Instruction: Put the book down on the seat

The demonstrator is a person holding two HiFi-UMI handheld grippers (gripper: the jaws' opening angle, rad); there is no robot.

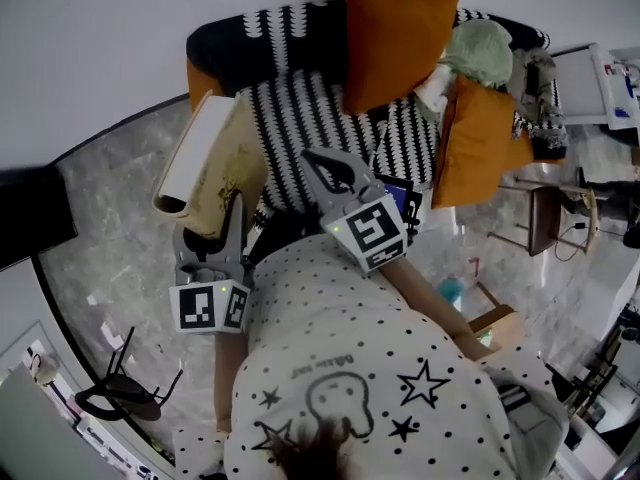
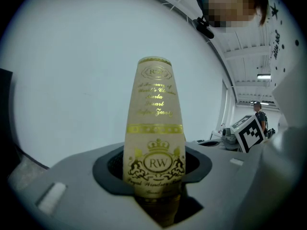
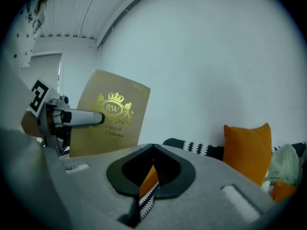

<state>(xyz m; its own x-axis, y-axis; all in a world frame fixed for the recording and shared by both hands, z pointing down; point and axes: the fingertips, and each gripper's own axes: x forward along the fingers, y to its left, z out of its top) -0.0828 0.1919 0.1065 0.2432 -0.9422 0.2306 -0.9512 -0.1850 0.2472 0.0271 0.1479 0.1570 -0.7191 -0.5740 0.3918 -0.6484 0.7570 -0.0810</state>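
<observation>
A white wall [image 1: 120, 48] fills the top of the head view and pale marbled floor [image 1: 110, 228] curves down the left. Against the wall stands the seat [image 1: 300, 98], dark and draped in a black-and-white zigzag throw. The person's white dotted shirt [image 1: 350, 368] takes up the lower middle of the frame. One orange cushion [image 1: 400, 38] leans at the seat's back, a second orange cushion [image 1: 480, 143] lies to the right, and a pale green cushion [image 1: 480, 53] sits between them. The book [image 1: 210, 163] – tan with gold lettering – is held in the air at left of centre, by the seat's left end and not on it. The left gripper [image 1: 237, 203] is clamped on the book's lower edge; its own view shows the spine upright between the jaws. The right gripper [image 1: 318, 163] points at the striped throw just right of the book – its jaws are together with nothing between them.
</observation>
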